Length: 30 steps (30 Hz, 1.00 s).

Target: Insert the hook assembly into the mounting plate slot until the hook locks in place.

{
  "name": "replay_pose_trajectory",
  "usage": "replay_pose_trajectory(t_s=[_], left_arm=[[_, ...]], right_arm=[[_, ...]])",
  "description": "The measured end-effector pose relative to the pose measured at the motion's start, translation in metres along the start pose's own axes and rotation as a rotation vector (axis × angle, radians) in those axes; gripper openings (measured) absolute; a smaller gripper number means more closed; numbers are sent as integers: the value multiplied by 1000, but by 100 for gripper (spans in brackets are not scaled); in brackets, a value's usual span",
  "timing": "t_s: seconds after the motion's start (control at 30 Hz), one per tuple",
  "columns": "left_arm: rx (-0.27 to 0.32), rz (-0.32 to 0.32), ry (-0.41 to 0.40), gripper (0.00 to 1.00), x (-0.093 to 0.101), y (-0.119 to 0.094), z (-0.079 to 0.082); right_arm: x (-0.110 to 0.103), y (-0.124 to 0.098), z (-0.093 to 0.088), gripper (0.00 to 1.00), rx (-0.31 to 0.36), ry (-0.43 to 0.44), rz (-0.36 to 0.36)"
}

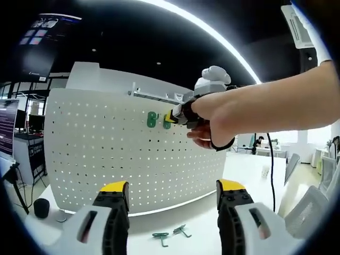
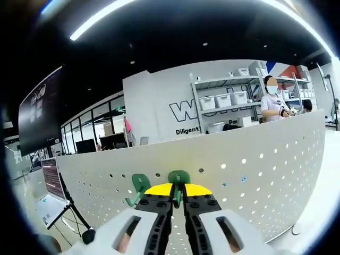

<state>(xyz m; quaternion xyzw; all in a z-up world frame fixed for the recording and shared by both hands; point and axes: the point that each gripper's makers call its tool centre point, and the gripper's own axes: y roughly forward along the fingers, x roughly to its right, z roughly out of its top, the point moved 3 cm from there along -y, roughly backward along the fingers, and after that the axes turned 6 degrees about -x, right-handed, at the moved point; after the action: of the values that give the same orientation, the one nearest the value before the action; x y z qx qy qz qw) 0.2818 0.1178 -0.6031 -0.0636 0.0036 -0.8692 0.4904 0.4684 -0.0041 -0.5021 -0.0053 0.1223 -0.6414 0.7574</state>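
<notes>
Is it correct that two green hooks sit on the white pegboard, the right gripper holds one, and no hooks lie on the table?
Not quite. The left gripper view shows hooks lying on the table. The rest stands: two green hooks on the pegboard, the right gripper shut on one.

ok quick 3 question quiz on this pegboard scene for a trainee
1. True or false: the right gripper is shut on a green hook at the white pegboard.
2. How many green hooks are up on the pegboard? A) one B) two C) four
3. Fill in: the left gripper's jaws are ____.

Key: 1 true; 2 B, the second hook hangs beside it; 3 open, over spare hooks on the table.
</notes>
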Motion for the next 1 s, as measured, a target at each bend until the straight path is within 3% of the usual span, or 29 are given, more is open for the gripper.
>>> replay_pose_trajectory(t_s=[0.3, 0.4, 0.47, 0.53, 0.7, 0.87, 1.0], left_arm=[[-10, 0, 16, 69, 1, 0, 0], [-9, 3, 18, 69, 1, 0, 3], [-10, 3, 29, 69, 1, -1, 5], [-10, 7, 40, 70, 1, -2, 6], [-16, 21, 32, 70, -3, -3, 5], [-25, 22, 44, 70, -2, -4, 6], [-29, 18, 63, 70, 0, -5, 9]], right_arm=[[-1, -3, -6, 21, -18, -2, 52], [-2, -7, -7, 30, 0, 16, 105], [-2, -10, -8, 29, -9, -66, 118], [-4, -11, -6, 31, 15, -20, 176], [3, -14, -4, 33, 20, -12, 223], [5, -14, -5, 35, 14, 29, 238], [4, -19, -6, 35, 23, 7, 260]])
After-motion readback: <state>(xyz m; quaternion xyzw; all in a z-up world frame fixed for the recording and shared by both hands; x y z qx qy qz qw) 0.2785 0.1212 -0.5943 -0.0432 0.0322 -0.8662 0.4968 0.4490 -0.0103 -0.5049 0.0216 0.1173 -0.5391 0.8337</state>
